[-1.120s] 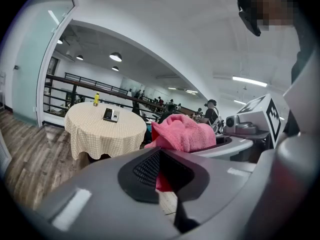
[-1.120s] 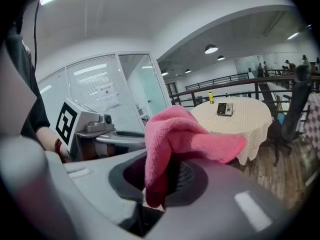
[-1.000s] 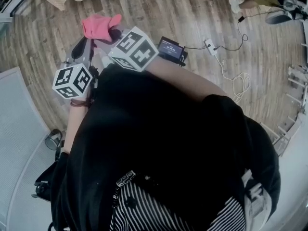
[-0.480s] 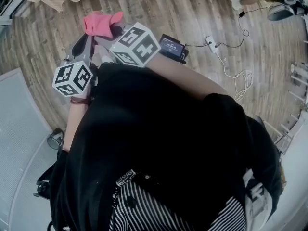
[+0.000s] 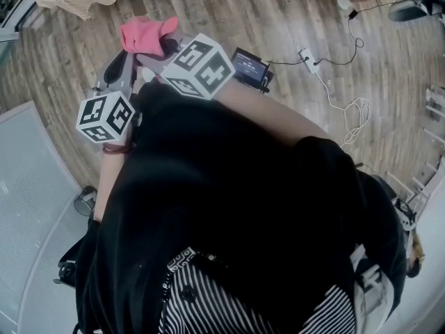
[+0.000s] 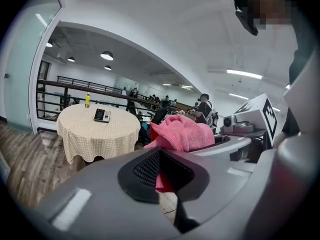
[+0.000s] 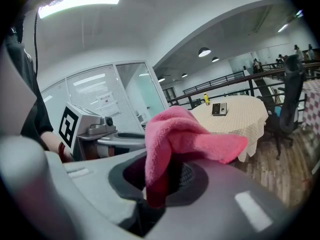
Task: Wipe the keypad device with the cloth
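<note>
A pink cloth (image 5: pixel 146 35) bunches up out of my right gripper (image 7: pixel 165 179), which is shut on it; in the right gripper view a fold (image 7: pixel 192 136) flops to the right. My left gripper (image 6: pixel 165 171) is held just beside it, jaws together and holding nothing, and the cloth (image 6: pixel 182 134) shows past its tips. The keypad device (image 6: pixel 102 115) lies flat on a round table with a checked cover (image 6: pixel 95 136), some way off, and is also in the right gripper view (image 7: pixel 219 109). In the head view both grippers are raised before the person's chest, left (image 5: pixel 119 67) and right (image 5: pixel 161 47).
A yellow bottle (image 6: pixel 87 100) stands behind the keypad device. An office chair (image 7: pixel 287 104) is next to the table. On the wood floor lie a black screen unit (image 5: pixel 249 67), a power strip (image 5: pixel 306 61) and loose cable. Glass partitions and a railing lie beyond.
Hardly anything: both grippers and the cloth keep their place before the chest, and the head view drifts slightly.
</note>
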`<state>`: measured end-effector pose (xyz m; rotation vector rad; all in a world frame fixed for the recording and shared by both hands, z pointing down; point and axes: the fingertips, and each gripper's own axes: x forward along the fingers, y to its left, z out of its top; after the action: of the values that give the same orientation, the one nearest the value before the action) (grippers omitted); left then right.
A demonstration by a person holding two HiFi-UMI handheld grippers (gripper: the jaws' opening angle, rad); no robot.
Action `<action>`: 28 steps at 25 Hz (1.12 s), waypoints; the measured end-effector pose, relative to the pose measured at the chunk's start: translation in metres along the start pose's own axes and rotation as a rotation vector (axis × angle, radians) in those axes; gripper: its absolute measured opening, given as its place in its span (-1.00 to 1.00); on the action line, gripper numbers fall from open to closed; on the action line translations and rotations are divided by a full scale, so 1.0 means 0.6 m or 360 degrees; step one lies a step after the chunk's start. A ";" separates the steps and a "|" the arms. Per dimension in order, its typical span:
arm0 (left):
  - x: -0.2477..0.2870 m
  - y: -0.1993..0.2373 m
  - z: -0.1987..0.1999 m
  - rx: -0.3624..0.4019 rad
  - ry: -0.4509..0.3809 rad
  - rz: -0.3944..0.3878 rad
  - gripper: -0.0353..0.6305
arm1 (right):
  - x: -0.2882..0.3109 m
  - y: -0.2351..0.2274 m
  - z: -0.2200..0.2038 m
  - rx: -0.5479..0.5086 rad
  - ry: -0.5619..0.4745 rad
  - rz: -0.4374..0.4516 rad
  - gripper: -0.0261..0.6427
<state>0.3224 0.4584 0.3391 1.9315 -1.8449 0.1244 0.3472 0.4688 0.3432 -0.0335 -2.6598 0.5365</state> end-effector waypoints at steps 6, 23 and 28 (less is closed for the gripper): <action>0.040 0.015 0.031 0.0006 0.0018 -0.0008 -0.88 | 0.009 -0.041 0.033 0.0042 0.0008 0.0007 -0.74; 0.109 0.049 0.066 0.0103 0.0077 -0.0096 -0.88 | 0.037 -0.101 0.072 0.0053 0.0042 -0.0042 -0.74; 0.136 0.104 0.085 0.0101 0.0083 -0.0131 -0.88 | 0.087 -0.129 0.100 0.0044 0.0049 -0.0093 -0.74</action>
<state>0.2572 0.3642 0.3409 2.0247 -1.7444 0.2073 0.2794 0.3810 0.3432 0.0437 -2.6145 0.5491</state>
